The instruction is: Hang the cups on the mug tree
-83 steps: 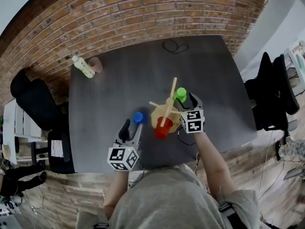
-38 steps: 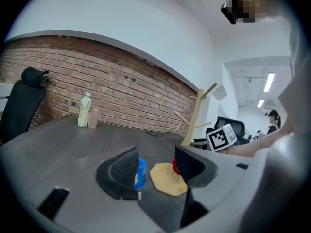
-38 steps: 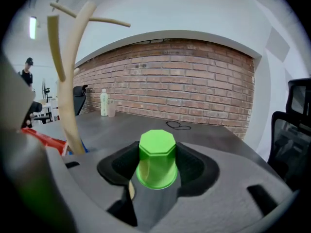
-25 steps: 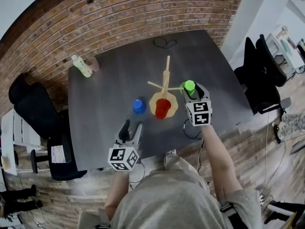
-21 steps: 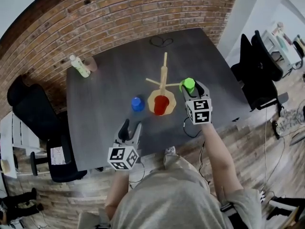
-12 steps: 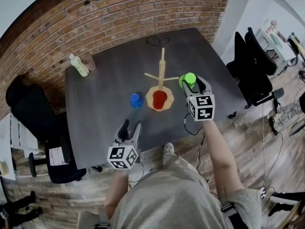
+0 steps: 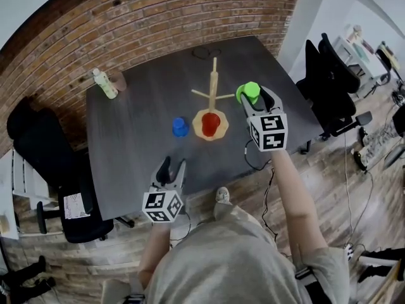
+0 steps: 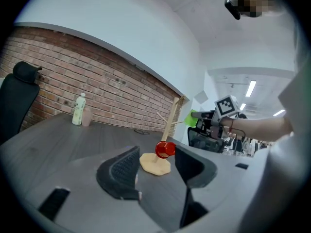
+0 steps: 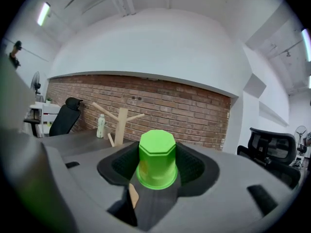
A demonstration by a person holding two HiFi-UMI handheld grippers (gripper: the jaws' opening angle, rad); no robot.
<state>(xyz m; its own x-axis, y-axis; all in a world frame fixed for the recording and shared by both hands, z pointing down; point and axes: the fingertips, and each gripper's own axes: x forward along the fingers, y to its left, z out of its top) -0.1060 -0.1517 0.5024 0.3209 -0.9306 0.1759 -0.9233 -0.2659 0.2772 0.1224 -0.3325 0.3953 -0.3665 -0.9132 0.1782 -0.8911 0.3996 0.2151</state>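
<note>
Right, brick wall [image 7: 158, 11] runs behind the mug tree [image 7: 213, 84], on its far side. The dark table [image 7: 126, 170] carries the tree, which stands upright approx mid-table on a pale flat base. A black chair [image 7: 38, 132] sits well left of the tree, off the table edge.

My left gripper [image 7: 173, 165] is well apart from the tree, on the near side by the table edge. Its jaws are spread wide w/ nothing between them; its own view just looks through the gap at the tree.

My right gripper [image 7: 254, 97] is up beside the tree's right-hand peg. Both pads are pressed on the green cup [image 9: 157, 159], closed end pointing away from the camera. The cup is near that peg's tip; can't tell if they touch.

A bottle [image 7: 104, 84] stands well left of the tree, toward the wall.

The red cup [image 8: 165, 149] is against the trunk just above the base, turned on its side. The blue cup [image 7: 180, 126] is on the table just left of the tree's base.
</note>
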